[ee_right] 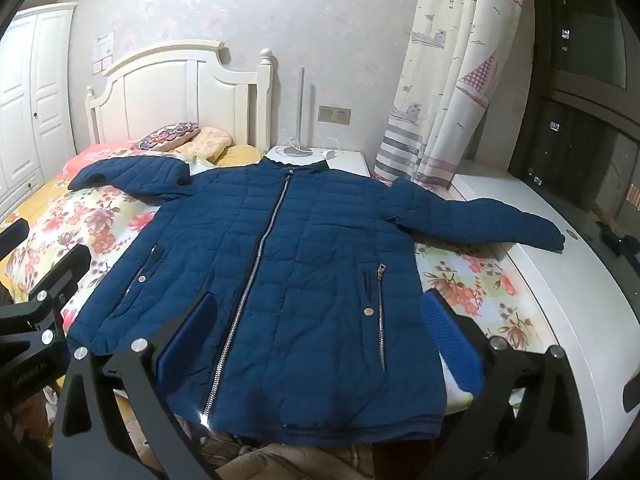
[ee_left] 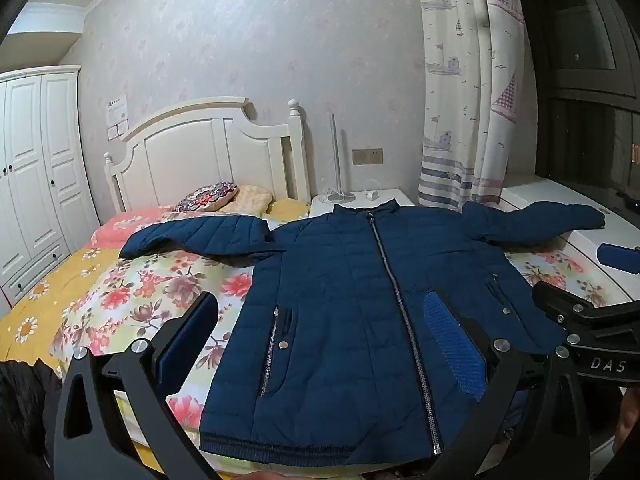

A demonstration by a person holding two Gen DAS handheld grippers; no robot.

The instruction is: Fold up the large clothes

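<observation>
The left gripper (ee_left: 324,344) hangs at the bottom of its frame with its fingers spread wide and nothing between them; the right gripper (ee_right: 320,340) is likewise wide open and empty, low in its own frame; both hover just short of the hem, not touching cloth. Beyond them the blue jacket (ee_right: 288,264) lies face up and zipped on the floral bedspread (ee_left: 160,284), filling the centre of each view; its long axis, marked by the zip (ee_right: 256,264), runs from the hem at lower centre up to the collar at upper centre. The left sleeve (ee_left: 192,236) reaches to the left of the frame, nearer the left gripper; the right sleeve (ee_right: 488,220) stretches to the right onto the white ledge (ee_right: 560,280), nearer the right gripper; each sleeve probably falls to its own side's hand.
</observation>
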